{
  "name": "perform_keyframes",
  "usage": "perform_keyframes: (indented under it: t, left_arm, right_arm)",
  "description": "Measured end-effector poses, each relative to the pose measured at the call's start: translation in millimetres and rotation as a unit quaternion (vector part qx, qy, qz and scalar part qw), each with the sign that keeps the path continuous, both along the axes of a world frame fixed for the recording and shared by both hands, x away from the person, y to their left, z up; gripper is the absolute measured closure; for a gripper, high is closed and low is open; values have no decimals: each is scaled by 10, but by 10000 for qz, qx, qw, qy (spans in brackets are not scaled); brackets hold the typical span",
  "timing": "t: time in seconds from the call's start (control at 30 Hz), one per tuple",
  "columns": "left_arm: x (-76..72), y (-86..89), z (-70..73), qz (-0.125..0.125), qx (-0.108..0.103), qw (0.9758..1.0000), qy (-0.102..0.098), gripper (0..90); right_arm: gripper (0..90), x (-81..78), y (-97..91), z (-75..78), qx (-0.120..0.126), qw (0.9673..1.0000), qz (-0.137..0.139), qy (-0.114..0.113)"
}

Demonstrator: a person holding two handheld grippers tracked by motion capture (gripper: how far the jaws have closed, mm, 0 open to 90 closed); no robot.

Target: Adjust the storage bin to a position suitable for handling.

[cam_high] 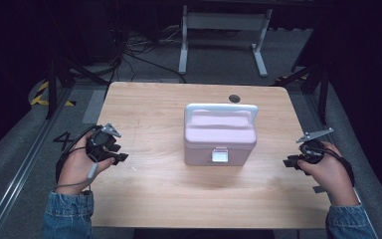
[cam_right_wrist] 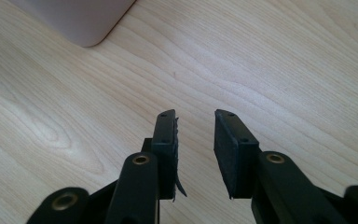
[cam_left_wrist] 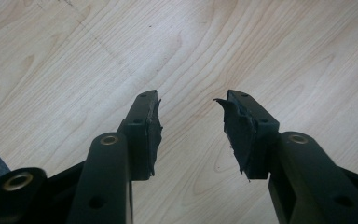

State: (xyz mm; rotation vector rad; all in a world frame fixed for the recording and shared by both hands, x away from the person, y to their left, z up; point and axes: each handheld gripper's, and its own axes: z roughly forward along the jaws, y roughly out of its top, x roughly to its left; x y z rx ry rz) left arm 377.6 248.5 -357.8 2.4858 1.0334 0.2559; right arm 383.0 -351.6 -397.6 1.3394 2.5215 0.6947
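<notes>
Well apart, my two grippers sit at opposite side edges of the bench [cam_high: 144, 199]: the left gripper [cam_high: 120, 152] by the left edge, the right gripper [cam_high: 291, 160] by the right edge. Both have their jaws parted with nothing between them, bare wood showing through each gap. Midway between the side edges stands the pink box [cam_high: 220, 137], lid shut, white handle up, untouched
</notes>
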Motion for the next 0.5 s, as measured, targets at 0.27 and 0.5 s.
perform_keyframes:
  t: [0.27,0.5]
  left_arm:
    - [20,-92,78,-61,-255,9994,-246,569]
    - [140,-292,109,-222,-348,9989,-235,644]
  right_arm:
    - [702,-10,28,35,199,9997,76,-139]
    - [727,69,181,128,639,9958,459,-467]
